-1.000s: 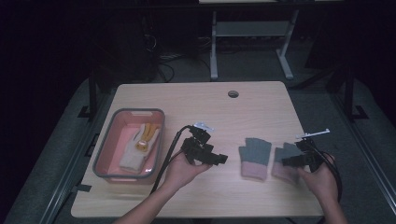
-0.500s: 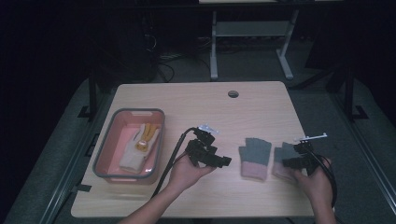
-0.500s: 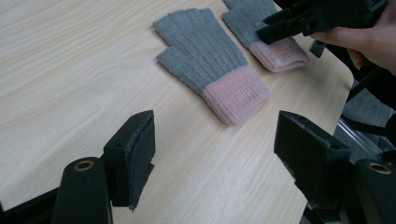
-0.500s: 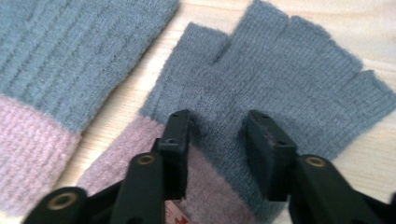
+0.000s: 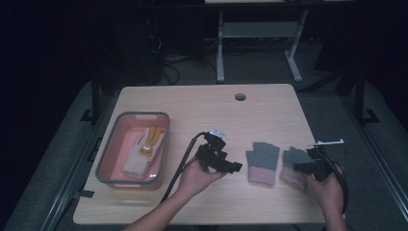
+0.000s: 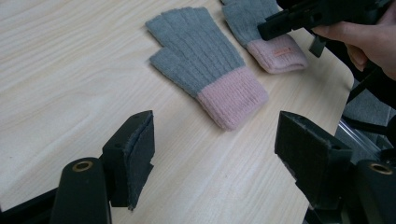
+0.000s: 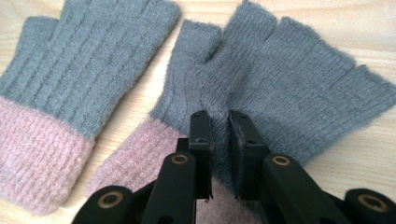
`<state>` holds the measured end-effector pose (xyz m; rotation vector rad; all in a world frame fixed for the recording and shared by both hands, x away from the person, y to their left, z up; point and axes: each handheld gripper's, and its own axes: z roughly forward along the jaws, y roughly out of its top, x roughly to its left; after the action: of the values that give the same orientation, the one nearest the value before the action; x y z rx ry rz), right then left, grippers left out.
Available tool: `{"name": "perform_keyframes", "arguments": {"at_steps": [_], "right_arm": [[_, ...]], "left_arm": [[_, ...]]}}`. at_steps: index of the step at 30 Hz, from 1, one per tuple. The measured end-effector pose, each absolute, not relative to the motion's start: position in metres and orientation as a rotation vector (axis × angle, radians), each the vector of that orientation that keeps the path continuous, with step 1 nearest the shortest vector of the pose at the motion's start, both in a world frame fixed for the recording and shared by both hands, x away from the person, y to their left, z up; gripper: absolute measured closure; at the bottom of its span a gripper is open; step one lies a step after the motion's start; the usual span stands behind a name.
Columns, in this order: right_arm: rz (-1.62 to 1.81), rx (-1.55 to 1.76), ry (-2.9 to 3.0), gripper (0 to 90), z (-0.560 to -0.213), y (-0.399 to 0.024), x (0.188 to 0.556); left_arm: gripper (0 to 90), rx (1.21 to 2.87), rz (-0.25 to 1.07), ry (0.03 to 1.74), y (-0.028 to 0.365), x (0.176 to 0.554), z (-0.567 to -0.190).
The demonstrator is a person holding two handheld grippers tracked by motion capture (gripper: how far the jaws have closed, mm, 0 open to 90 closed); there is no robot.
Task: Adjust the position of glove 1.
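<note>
Right tongs [image 7: 219, 116] just squeezed shut, pinching the right glove [image 7: 289, 88]. Left tongs [image 6: 215, 149] wide open, holding nothing.

The left gripper [image 5: 230, 166] is being held in the person's left hand [image 5: 195, 177], which is coming in from the bottom edge with the forearm slanting up and to the right; its jaws are standing wide apart with nothing between them, pointing low towards the right. The right gripper [image 5: 299, 167] is sitting in the right hand [image 5: 328, 186] near the right edge, pointing left; its jaws have just been closing and are now pinching a fold of knit fabric
</note>
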<state>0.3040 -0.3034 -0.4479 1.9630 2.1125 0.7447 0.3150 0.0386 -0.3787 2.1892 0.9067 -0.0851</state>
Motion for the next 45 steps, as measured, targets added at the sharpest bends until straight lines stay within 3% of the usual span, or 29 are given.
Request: {"name": "perform_keyframes", "arguments": {"at_steps": [22,45], "right_arm": [[0.804,1.925,2.082,81.9,-0.427,-0.302,0.293],[0.87,1.8,2.207,81.6,-0.406,-0.253,0.297]], "left_arm": [[28.2,2.183,-0.082,0.899,0.037,0.314,-0.38],[28.2,2.182,-0.075,0.902,0.038,0.315,-0.381]]}}
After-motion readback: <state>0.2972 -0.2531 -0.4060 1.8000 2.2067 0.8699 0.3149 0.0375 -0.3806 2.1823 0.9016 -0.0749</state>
